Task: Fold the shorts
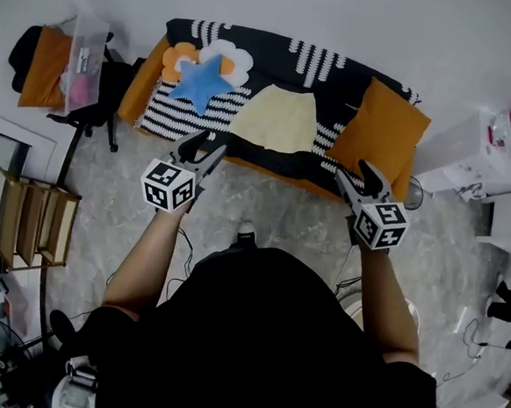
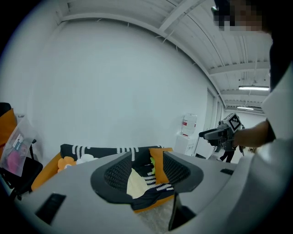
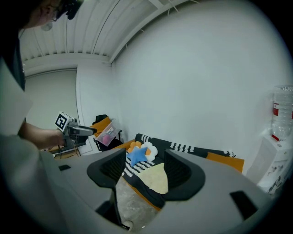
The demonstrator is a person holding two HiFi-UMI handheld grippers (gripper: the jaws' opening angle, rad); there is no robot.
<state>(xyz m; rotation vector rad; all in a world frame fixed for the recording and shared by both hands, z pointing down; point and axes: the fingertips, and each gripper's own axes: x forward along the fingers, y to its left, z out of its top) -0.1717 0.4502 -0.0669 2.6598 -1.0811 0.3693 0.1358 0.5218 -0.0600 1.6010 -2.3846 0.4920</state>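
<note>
Pale yellow shorts (image 1: 280, 119) lie flat on a black and white striped blanket on a low sofa (image 1: 267, 169). In the left gripper view the shorts (image 2: 136, 183) show between the jaws, and in the right gripper view the shorts (image 3: 158, 179) lie ahead. My left gripper (image 1: 200, 153) is held in the air before the sofa's front edge, open and empty. My right gripper (image 1: 360, 179) hangs at the sofa's front right, also open and empty. Both are short of the shorts.
A blue star cushion (image 1: 200, 80) and a flower cushion (image 1: 230, 58) lie left of the shorts, an orange pillow (image 1: 378, 129) right of them. A chair with a bag (image 1: 72, 74) stands at left, a wooden shelf (image 1: 30, 218) lower left, white units (image 1: 479, 155) right.
</note>
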